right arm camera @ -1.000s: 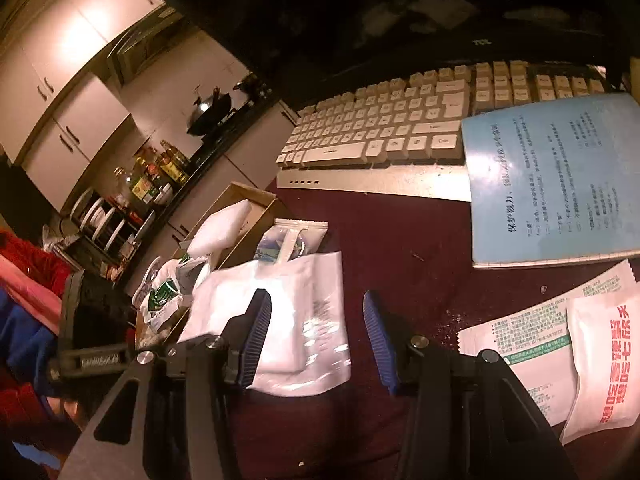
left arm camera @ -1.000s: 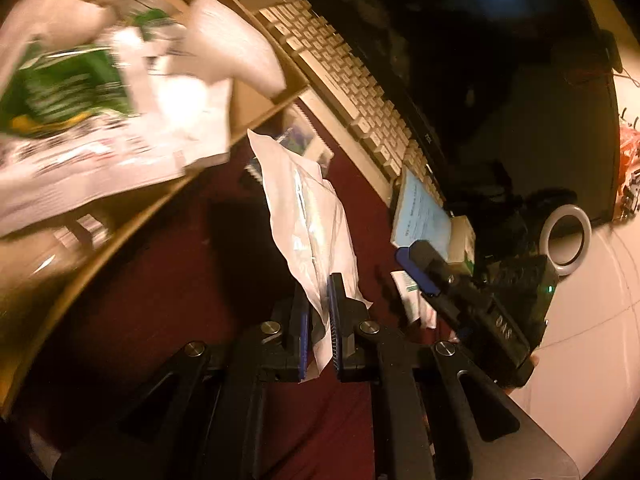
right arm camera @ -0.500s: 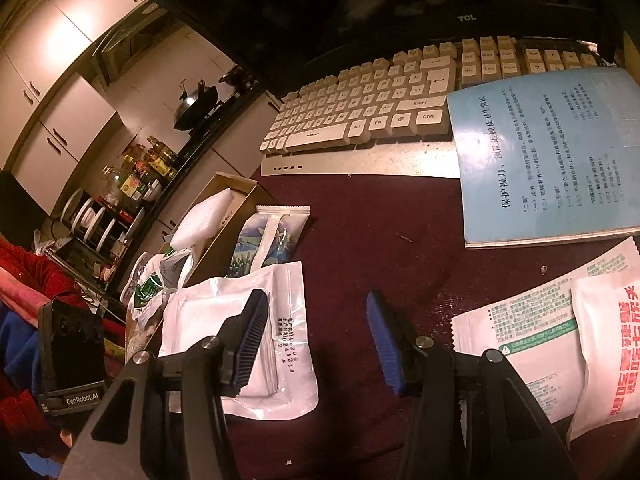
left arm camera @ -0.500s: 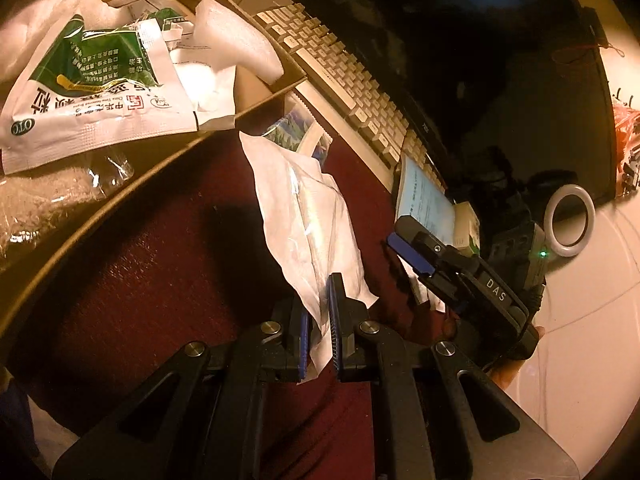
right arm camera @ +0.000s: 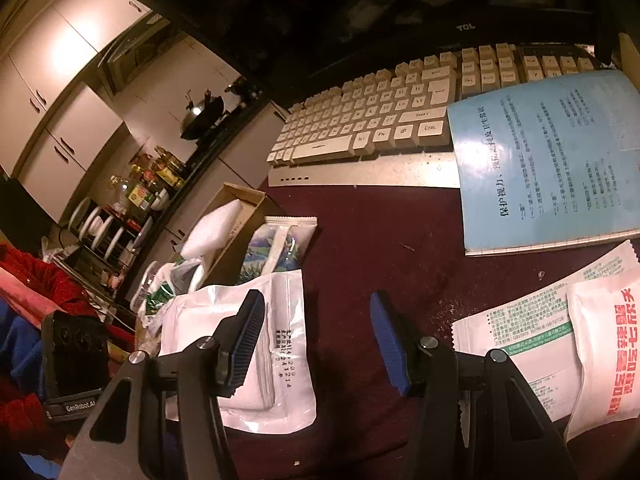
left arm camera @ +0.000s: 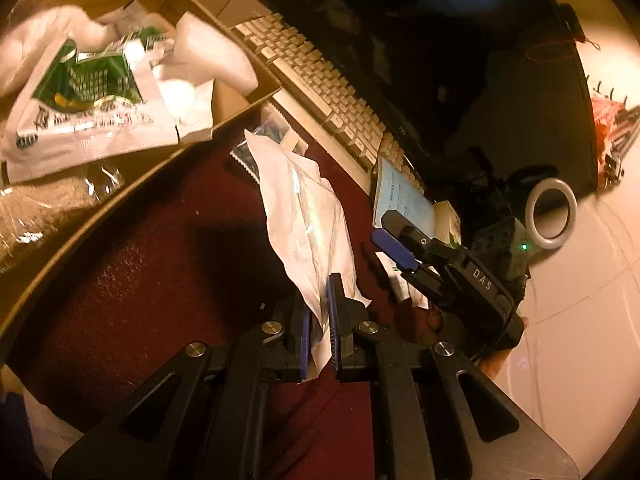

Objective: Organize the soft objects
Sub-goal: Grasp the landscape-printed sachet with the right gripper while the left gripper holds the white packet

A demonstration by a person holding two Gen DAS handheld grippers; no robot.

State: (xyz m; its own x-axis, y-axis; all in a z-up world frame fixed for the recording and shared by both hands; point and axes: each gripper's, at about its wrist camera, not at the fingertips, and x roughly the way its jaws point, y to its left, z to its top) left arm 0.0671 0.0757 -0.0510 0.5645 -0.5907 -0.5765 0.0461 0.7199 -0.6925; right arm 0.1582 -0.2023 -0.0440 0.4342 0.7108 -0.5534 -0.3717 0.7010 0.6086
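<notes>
A white sealed pouch (left arm camera: 304,216) hangs crumpled over the maroon mat (left arm camera: 160,264), and my left gripper (left arm camera: 320,300) is shut on its lower corner. In the right wrist view the same pouch (right arm camera: 280,320) sits behind the left finger, its edge showing in the gap. My right gripper (right arm camera: 316,308) stands open over the mat, and neither pad touches the pouch. The left wrist view shows the right gripper (left arm camera: 394,246) just right of the pouch. A cardboard box (left arm camera: 256,100) at upper left holds a green and white packet (left arm camera: 88,92) and white pouches.
A blue-green snack pouch (right arm camera: 280,248) lies beside the box (right arm camera: 236,200). Two flat packets (right arm camera: 600,344) lie on the mat at the right. A blue booklet (right arm camera: 552,160) overlaps the keyboard (right arm camera: 380,120), and a dark monitor (right arm camera: 360,8) stands behind it.
The right jaws have spread a little wider. The white pouch has shifted left in the right wrist view, still held in the left gripper.
</notes>
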